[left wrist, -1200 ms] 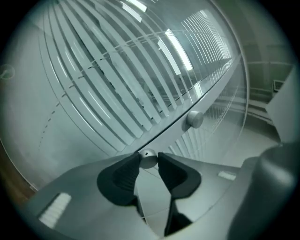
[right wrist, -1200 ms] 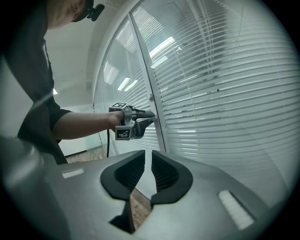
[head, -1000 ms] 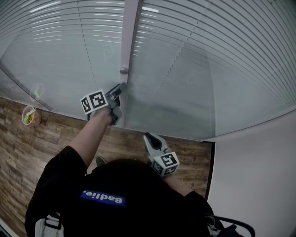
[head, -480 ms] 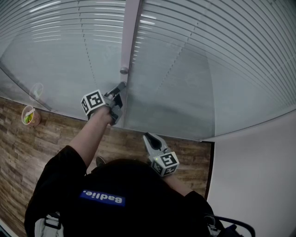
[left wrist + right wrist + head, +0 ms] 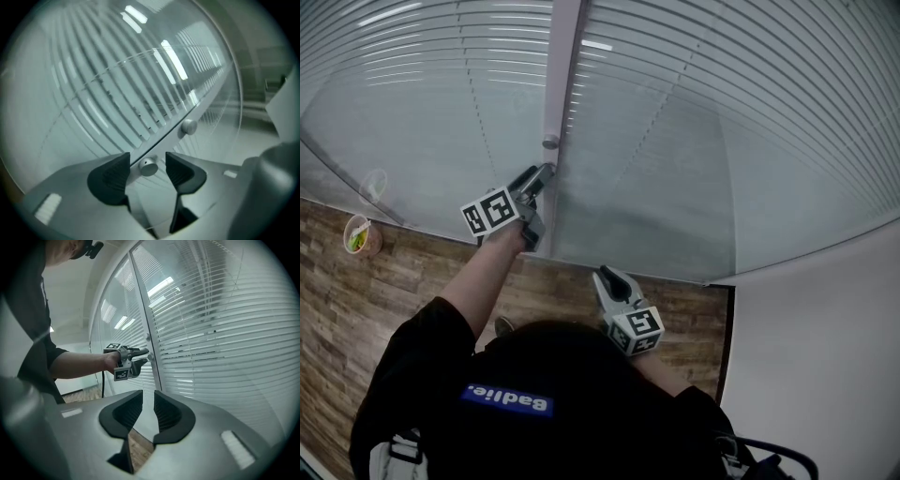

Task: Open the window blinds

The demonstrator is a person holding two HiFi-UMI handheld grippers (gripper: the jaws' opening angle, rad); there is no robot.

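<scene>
1. The left gripper (image 5: 546, 174) points level at the pale vertical frame post (image 5: 563, 75) between two glass panes. Its jaws have just been opening and now stand wide. A small round silver knob (image 5: 149, 167) sits between the pads, clear of both, so nothing is held.
2. The right gripper (image 5: 603, 277) hangs lower, well apart from the glass. Its jaws are a narrow gap apart, with nothing between them.
3. The white horizontal-slat blinds (image 5: 722, 131) lie behind the glass on both sides of the post. Their slats cover the panes, so I judge the opening unfinished.
4. What could go wrong:
   - The knob looks small and smooth. If the jaws close off-centre, the pads may slide off its rim and turn nothing.
   - A second similar knob (image 5: 189, 126) sits just beyond on the same post. Taking that one might drive the wrong blind.
   - Rolling the wrong way would shut the slats tighter, and forcing past a stop could strain the mechanism.
   - Pressing forward could knock the jaw tips against the glass.
</scene>
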